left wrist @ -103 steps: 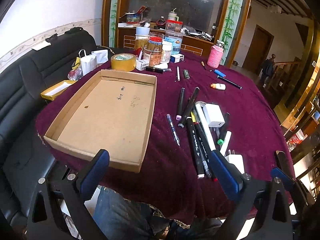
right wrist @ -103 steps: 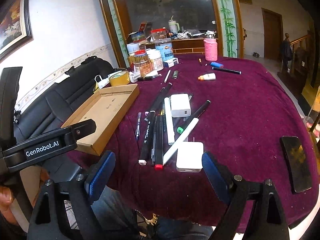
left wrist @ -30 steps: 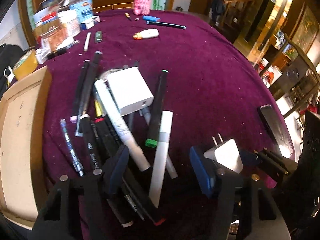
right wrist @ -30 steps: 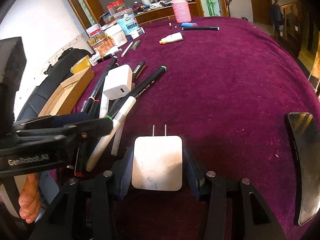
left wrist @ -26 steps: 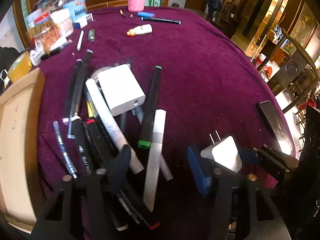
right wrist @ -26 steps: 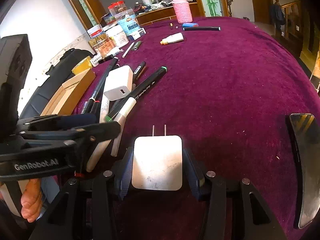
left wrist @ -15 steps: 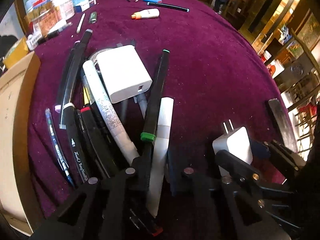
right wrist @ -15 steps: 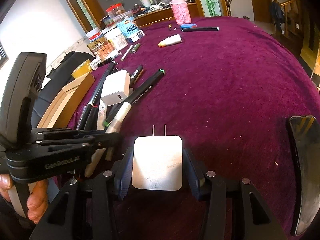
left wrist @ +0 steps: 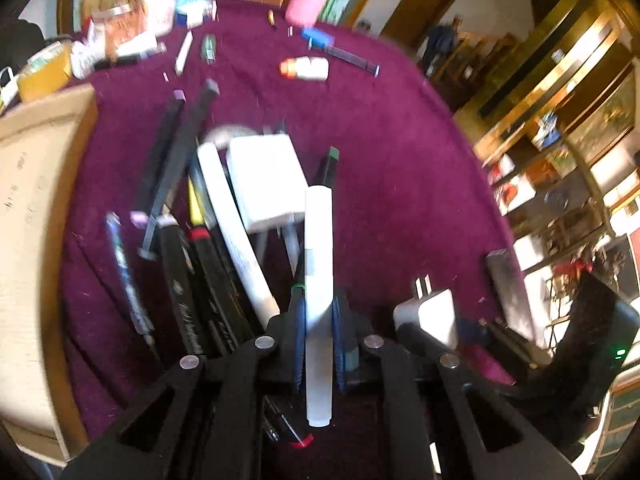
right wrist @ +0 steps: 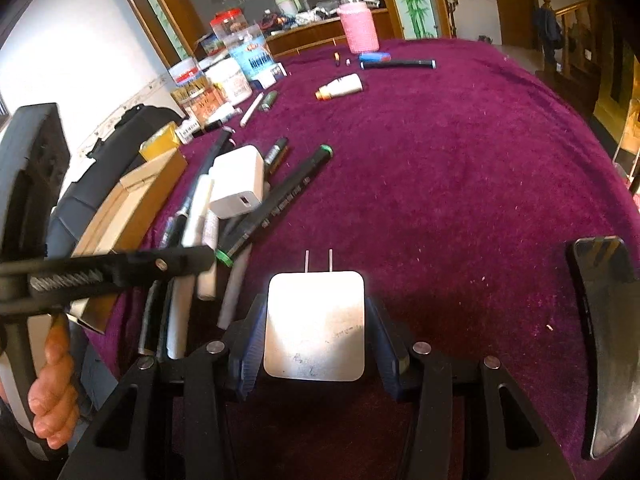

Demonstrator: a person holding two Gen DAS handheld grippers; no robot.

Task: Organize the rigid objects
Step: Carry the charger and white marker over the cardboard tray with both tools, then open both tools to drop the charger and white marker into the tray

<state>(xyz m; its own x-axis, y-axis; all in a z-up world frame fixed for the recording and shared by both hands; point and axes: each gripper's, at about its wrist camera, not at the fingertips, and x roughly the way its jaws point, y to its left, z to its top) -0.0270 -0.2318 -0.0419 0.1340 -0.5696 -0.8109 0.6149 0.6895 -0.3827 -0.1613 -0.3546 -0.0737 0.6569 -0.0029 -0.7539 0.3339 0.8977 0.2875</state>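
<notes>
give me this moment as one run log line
left gripper: shut on white marker | right gripper: shut on white charger | cardboard tray: nothing visible inside | phase: both grasps made, nothing placed yet

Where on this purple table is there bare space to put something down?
The wide bare cloth between the green-tipped black marker, the small white bottle and the dark phone is free. It is crowded around the pen pile and the jars.

A white wall point(right wrist: 80, 40) stands at ten o'clock, a wooden door point(right wrist: 512, 0) at one o'clock, a black sofa point(right wrist: 132, 128) at nine.
</notes>
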